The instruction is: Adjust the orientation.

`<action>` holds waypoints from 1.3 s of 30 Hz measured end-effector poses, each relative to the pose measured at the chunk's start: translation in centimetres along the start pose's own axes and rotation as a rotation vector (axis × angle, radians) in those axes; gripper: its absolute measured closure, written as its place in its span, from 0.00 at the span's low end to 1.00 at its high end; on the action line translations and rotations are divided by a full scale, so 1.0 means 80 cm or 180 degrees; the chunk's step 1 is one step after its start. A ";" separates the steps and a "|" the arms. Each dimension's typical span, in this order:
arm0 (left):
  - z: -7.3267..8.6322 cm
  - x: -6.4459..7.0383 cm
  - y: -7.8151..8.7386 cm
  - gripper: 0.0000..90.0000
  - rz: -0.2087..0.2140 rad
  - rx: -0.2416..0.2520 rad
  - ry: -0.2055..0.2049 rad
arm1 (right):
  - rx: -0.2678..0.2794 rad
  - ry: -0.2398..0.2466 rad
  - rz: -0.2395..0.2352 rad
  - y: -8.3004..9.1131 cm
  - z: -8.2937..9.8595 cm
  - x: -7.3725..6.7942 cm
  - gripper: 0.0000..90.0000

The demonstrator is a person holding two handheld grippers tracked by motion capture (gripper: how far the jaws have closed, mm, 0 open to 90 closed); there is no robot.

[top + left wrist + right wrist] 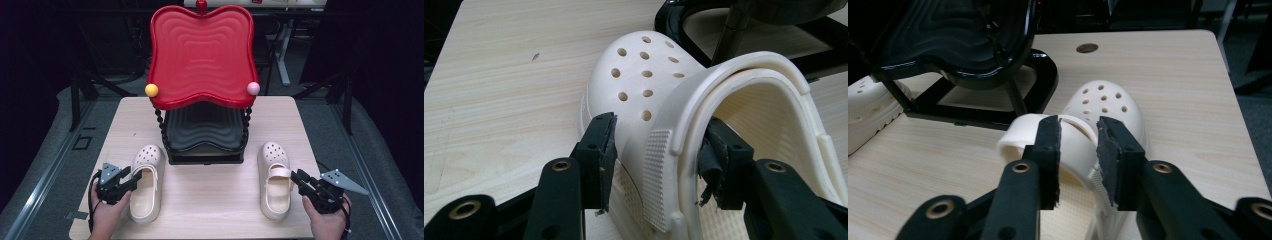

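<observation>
**A:** Where do your tongs stand?

**B:** My left gripper (131,181) has its jaws either side of the side wall of the left cream foam clog with the perforated toe (146,181), 1 jaw outside, 1 inside the opening; the left gripper view shows small gaps at the pads, so they are spread around the wall, not pinching yet. My right gripper (298,178) sits at the outer edge of the matching right cream clog (274,179), jaws parted with a narrow gap, holding nothing.

**A:** Where are the 2 clogs?

**B:** Both lie flat on the pale wooden table (210,200), toes pointing away from me, well apart.

**A:** Anything in the way?

**B:** Between them stands the 2-tier rack: a glossy red wavy plastic tray (201,55) on top, tilted toward me, a black wavy tray (202,127) below on a black frame. Its base sits just beside both toes. A yellow ball (151,90) and a pink ball (253,88) cap the front corners.
</observation>
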State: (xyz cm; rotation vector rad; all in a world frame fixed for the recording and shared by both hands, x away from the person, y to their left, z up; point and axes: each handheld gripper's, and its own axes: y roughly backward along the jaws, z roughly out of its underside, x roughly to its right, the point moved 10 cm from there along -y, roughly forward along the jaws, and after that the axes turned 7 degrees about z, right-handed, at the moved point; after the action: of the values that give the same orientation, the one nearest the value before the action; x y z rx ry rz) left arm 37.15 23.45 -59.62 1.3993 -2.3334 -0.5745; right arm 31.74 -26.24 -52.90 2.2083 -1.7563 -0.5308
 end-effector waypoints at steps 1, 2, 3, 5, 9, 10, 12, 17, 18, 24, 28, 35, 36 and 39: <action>0.000 0.000 0.000 0.59 -0.0002 0.0003 0.0007 | 0.0019 0.0065 0.0014 0.001 -0.001 -0.003 0.74; 0.000 -0.001 0.000 0.59 -0.0002 0.0010 0.0019 | 0.0025 0.0143 0.0010 0.001 -0.002 -0.010 0.71; 0.000 -0.001 0.000 0.59 -0.0002 0.0010 0.0019 | 0.0025 0.0143 0.0010 0.001 -0.002 -0.010 0.71; 0.000 -0.001 0.001 0.59 0.0001 0.0015 0.0027 | -0.0006 0.0196 0.0030 -0.002 0.001 -0.012 0.68; 0.000 -0.001 0.002 0.58 0.0004 0.0026 0.0022 | -0.0087 0.0236 0.0084 -0.010 0.009 -0.010 0.66; 0.000 -0.001 0.002 0.58 0.0004 0.0026 0.0023 | -0.0097 0.0212 0.0105 -0.012 0.011 -0.008 0.65; 0.000 -0.001 0.002 0.59 0.0004 0.0026 0.0029 | -0.0091 0.0217 0.0100 -0.014 0.011 -0.006 0.65; 0.001 -0.001 0.001 0.59 -0.0010 0.0012 0.0025 | -0.0123 0.0159 0.0168 -0.029 0.015 0.005 0.66; 0.001 -0.001 0.002 0.59 -0.0013 0.0013 0.0024 | -0.0116 0.0150 0.0179 -0.032 0.015 0.007 0.66; 0.002 -0.002 0.002 0.59 -0.0013 0.0021 0.0037 | -0.0160 0.0077 0.0158 -0.049 0.016 0.010 0.68; 0.003 -0.002 0.003 0.59 -0.0012 0.0007 0.0032 | -0.0166 0.0029 0.0171 -0.059 0.016 0.013 0.71; 0.003 -0.002 0.002 0.59 -0.0014 0.0005 0.0030 | -0.0179 -0.0144 0.0125 -0.064 0.018 0.023 0.86; 0.003 -0.002 0.002 0.59 -0.0013 0.0006 0.0031 | -0.0174 -0.0157 0.0117 -0.064 0.018 0.023 0.86; 0.003 -0.001 0.002 0.59 -0.0009 0.0004 0.0032 | -0.0166 -0.0116 0.0129 -0.065 0.019 0.023 0.86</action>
State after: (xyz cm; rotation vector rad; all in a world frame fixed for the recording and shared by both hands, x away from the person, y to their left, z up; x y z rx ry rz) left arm 36.98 23.64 -59.76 1.4032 -2.3247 -0.5658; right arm 35.96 -26.79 -56.65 2.1362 -1.7807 -0.6041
